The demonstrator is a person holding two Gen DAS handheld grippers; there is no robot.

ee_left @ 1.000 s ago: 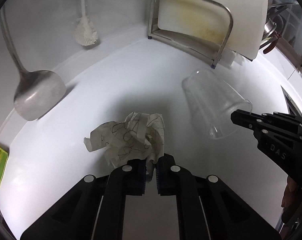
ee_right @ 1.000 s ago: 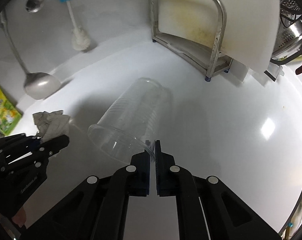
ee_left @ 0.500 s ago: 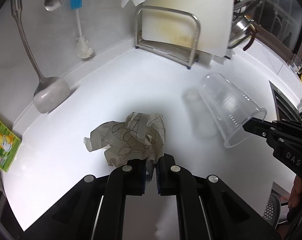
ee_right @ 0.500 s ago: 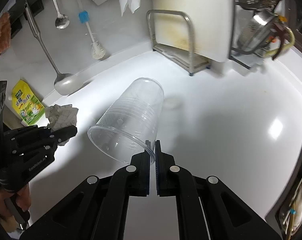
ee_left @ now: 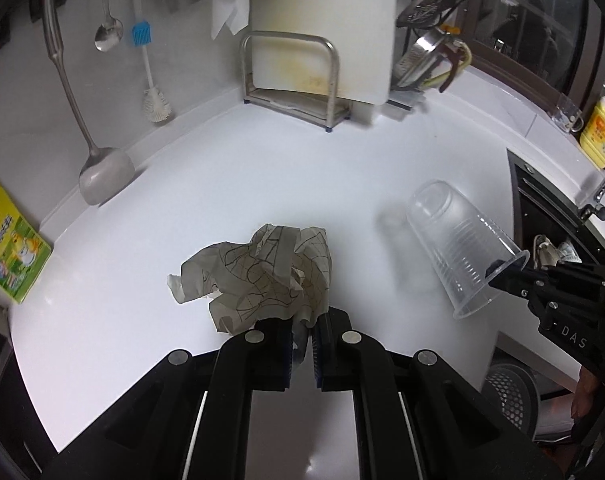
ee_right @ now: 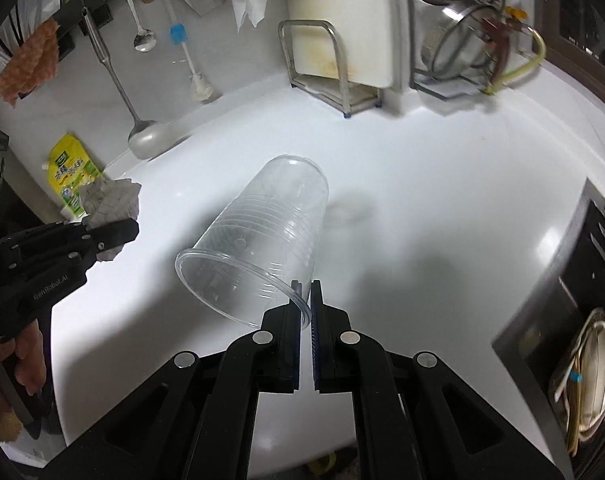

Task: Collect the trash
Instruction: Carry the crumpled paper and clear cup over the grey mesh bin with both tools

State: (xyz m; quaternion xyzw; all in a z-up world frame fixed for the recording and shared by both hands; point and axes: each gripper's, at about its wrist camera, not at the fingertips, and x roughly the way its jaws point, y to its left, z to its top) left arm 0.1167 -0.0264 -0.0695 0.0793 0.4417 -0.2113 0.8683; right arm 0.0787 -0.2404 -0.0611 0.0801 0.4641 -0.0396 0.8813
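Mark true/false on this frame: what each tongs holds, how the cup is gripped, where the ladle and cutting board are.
1. The left tongs are shut on the crumpled paper. True.
2. The right tongs pinch the clear plastic cup by its base. False: they pinch the rim, and the base points away.
3. The cup lies flat on the counter. False: it is held tilted above it.
4. A metal ladle hangs at the wall. True.
5. The cutting board lies flat on the counter. False: it stands upright in a metal rack.
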